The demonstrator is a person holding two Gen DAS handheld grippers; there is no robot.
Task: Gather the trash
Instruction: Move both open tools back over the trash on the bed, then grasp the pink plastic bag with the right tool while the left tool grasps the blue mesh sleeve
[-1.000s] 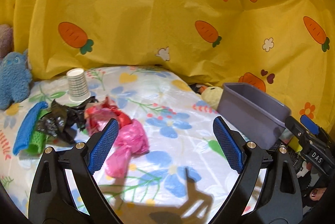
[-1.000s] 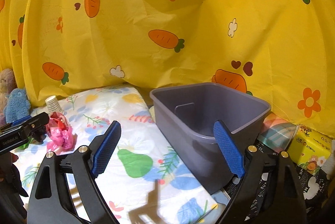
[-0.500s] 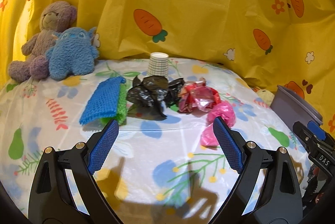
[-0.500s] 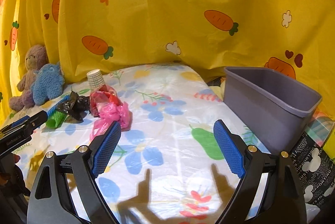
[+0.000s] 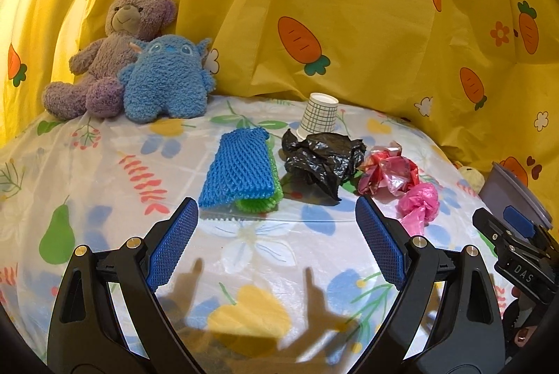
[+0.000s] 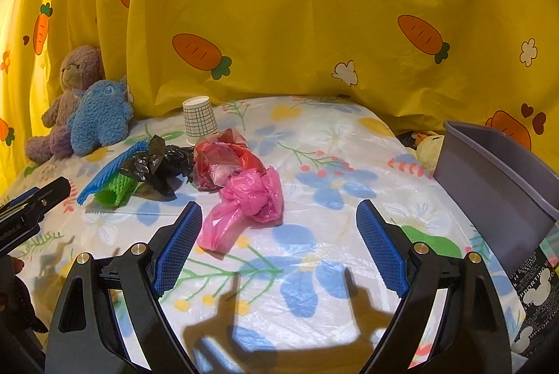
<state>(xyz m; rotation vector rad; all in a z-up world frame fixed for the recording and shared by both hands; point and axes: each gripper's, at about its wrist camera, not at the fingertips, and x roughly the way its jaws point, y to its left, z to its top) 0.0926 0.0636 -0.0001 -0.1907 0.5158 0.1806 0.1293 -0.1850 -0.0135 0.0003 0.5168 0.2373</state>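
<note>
Trash lies in a loose cluster toward the back of the table (image 5: 104, 164), which is covered in a floral plastic sheet: a crumpled black bag (image 5: 323, 161), a red wrapper (image 5: 387, 169) touching its right side, and a pink bag (image 6: 249, 199) just in front of the wrapper. An upside-down checked paper cup (image 5: 319, 112) stands right behind the black bag. Left of the bag sits a blue mesh pad (image 5: 241, 171) stacked on a green one (image 5: 258, 201).

A second ago the left view faced the yellow carrot curtain (image 5: 349, 42) with the pile at its left edge; now the pile sits centred ahead of the left gripper (image 5: 276, 234), and the purple bear (image 5: 118, 49) and blue plush (image 5: 167, 80) have come into sight at the back left. The right view has swung likewise: the grey bin (image 6: 496, 178), earlier filling its middle, is now at the right edge, and the pink bag lies just ahead of the right gripper (image 6: 277, 234), nearer its left finger.

Both grippers have their fingers spread wide apart with nothing between them, hovering over bare sheet.
</note>
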